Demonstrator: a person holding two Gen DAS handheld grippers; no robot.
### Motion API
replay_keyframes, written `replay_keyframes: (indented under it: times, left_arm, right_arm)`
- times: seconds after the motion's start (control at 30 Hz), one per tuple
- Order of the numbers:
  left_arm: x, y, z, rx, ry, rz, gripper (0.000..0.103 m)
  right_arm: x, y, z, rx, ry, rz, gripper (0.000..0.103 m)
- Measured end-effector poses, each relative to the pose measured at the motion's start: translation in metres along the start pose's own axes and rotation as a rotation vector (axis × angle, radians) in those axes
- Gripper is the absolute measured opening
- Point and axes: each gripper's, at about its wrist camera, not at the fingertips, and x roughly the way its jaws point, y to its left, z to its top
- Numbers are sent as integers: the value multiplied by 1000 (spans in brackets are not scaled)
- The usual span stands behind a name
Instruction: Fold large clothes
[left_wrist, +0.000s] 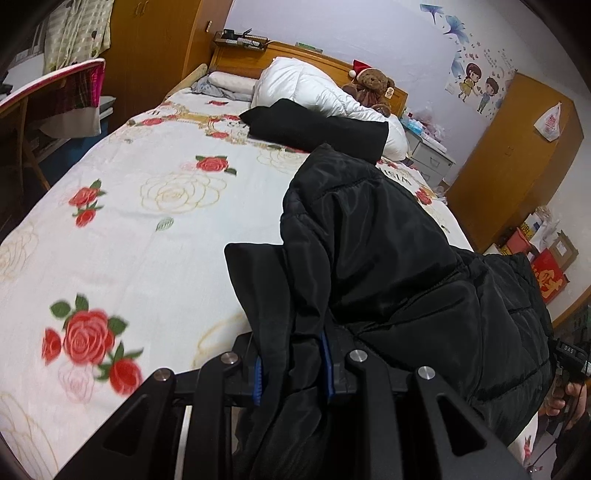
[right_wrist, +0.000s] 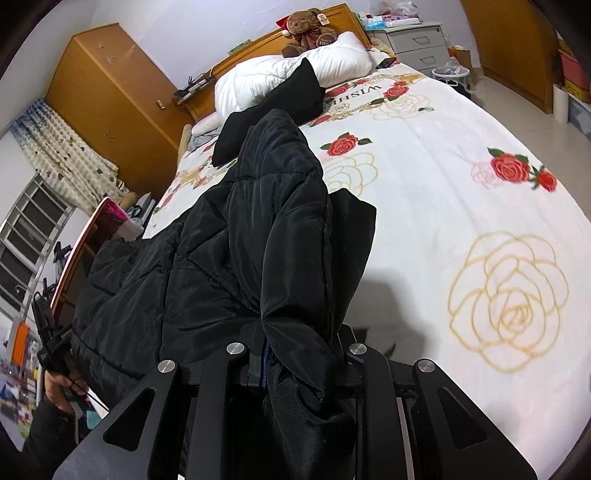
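A black quilted jacket (left_wrist: 388, 258) is held up over the flower-printed bedspread (left_wrist: 147, 206), filling the lower centre and right of the left wrist view and the centre and lower left of the right wrist view. The left gripper (left_wrist: 293, 369) is clenched on a bunched edge of the jacket, the fabric pinched between its blue pads. The right gripper (right_wrist: 301, 365) likewise grasps a gathered fold at the bottom centre of its frame. Between the two holds the padded body sags in soft folds. The shell looks smooth and slightly glossy, so it is likely slippery, bulky yet fairly light, and springy enough to resist a flat crease. Firm holds on stitched seams or hem corners would probably slip least. A second black garment (left_wrist: 317, 129) lies in the upper centre, resting against a white duvet (left_wrist: 306, 85).
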Motion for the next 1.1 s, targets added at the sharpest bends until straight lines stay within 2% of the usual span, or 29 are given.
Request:
replay_keyframes:
  times: [0.33, 0.5, 0.57, 0.63, 0.7, 0.83, 0.93, 1.03, 1.1]
  left_arm:
    - [20, 14, -76, -22, 93, 38, 25]
    - [28, 29, -99, -72, 116, 37, 26]
    - [33, 28, -102, -56, 123, 49, 27]
    - [38, 31, -105, -70, 134, 52, 32]
    - [37, 33, -106, -84, 132, 57, 37]
    - [24, 38, -103, -103, 119, 79, 45]
    - [1, 43, -96, -107, 66, 100, 45]
    - [-25, 36, -85, -82, 1, 120, 42]
    - [-36, 23, -74, -48, -39, 98, 42]
  right_arm:
    - [15, -31, -57, 60, 93, -40, 21]
    - [23, -42, -67, 104, 102, -39, 22]
    - [29, -44, -66, 107, 108, -47, 24]
    - [35, -47, -65, 125, 113, -55, 33]
    - [35, -52, -66, 137, 113, -73, 50]
    - [20, -55, -62, 148, 102, -81, 62]
    - [-4, -48, -56, 110, 54, -105, 64]
    - [-32, -33, -48, 53, -29, -140, 64]
    - [-42, -19, -43, 26, -72, -135, 64]
